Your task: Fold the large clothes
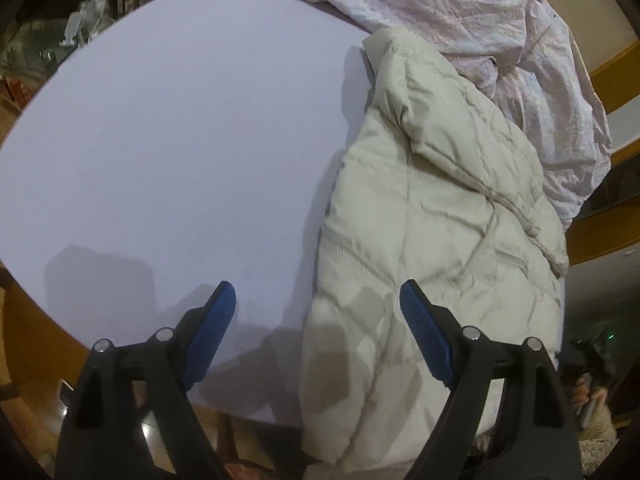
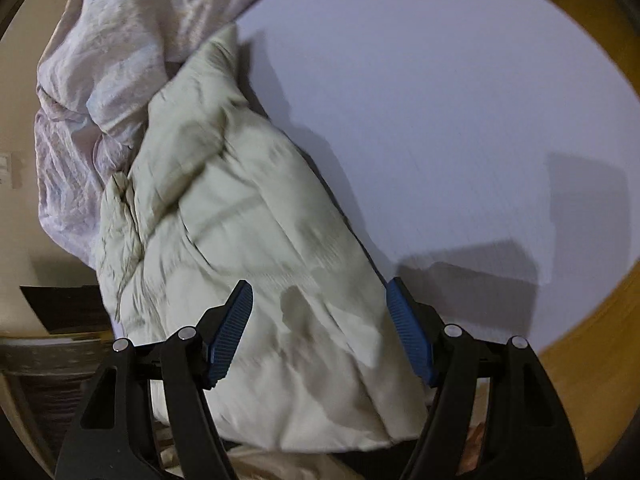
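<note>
Item 1: puffy jacket (image 1: pixel 432 208), cream, quilted. Lay bunched lengthwise along one side of the pale round surface (image 1: pixel 180 140), near end hanging over the edge toward the person. Roughly doubled over, sleeve or collar flap humped on top; not yet a tidy fold.

Item 2: crumpled sheet (image 1: pixel 460 8), pinkish-white, piled at far side of surface, touching the jacket's far end (not part of this fold, by the look).

Item 3: left gripper (image 1: pixel 316 300). Jaws stood wide, nothing between the pads; one finger over bare surface, other over the jacket's near edge. Hovering, no contact seen.

Item 4: right gripper (image 2: pixel 320 300). Jaws wide, straddling the jacket's near bulk from above; pads not pressing cloth, so nothing held. View blurred w/ motion.

Item 5: rest of surface, bare, gripper shadows only.

Step in hand (judged): re-grasping the jacket for the next fold. Handling notes: padding is thick and springy, so pinch a seam or hem, not a fat quilted panel; take two near corners, one per gripper, approx level; lift enough to clear the hump, lay over, press air out. Keep clear of the sheet, else it drags along. Overhanging end may slide off if tugged.
</note>
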Tool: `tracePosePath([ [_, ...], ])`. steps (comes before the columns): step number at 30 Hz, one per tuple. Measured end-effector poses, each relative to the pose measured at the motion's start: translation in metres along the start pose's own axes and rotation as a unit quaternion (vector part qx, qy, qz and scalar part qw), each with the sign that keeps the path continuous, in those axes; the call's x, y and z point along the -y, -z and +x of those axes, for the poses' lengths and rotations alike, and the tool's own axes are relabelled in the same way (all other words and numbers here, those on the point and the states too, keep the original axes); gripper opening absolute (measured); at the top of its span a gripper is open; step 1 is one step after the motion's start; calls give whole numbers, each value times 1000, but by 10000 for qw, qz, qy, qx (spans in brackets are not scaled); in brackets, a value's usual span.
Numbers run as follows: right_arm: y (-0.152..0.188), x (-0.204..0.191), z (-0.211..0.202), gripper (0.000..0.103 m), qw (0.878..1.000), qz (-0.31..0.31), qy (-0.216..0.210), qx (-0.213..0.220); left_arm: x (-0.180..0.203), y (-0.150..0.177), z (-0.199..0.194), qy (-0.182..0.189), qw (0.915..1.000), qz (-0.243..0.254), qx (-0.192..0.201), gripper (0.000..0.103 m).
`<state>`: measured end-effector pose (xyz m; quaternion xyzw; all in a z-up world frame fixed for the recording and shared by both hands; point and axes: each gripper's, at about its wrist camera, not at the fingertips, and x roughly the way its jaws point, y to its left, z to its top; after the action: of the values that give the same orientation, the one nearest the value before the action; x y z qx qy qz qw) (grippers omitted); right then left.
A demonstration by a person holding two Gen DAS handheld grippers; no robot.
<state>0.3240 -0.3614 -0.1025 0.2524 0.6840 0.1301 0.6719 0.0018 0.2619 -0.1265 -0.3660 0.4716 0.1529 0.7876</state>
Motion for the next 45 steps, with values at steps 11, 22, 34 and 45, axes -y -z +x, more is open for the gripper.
tracePosePath([
  [11, 32, 24, 6, 71, 9971, 218, -653, -315, 1, 47, 4, 420, 9987, -143, -235, 72],
  [22, 43, 19, 12, 65, 9898, 190, -1305, -530, 1, 71, 5, 966, 9935, -549, -238, 60],
  [34, 51, 7, 0, 20, 9870, -155, -1564, -339, 11, 72, -10, 1049, 9935, -443, 1, 18],
  [45, 34, -40, -46, 13, 9767, -764, -1913, 596, 39, 33, -59, 1425, 9867, -52, 779, 13],
])
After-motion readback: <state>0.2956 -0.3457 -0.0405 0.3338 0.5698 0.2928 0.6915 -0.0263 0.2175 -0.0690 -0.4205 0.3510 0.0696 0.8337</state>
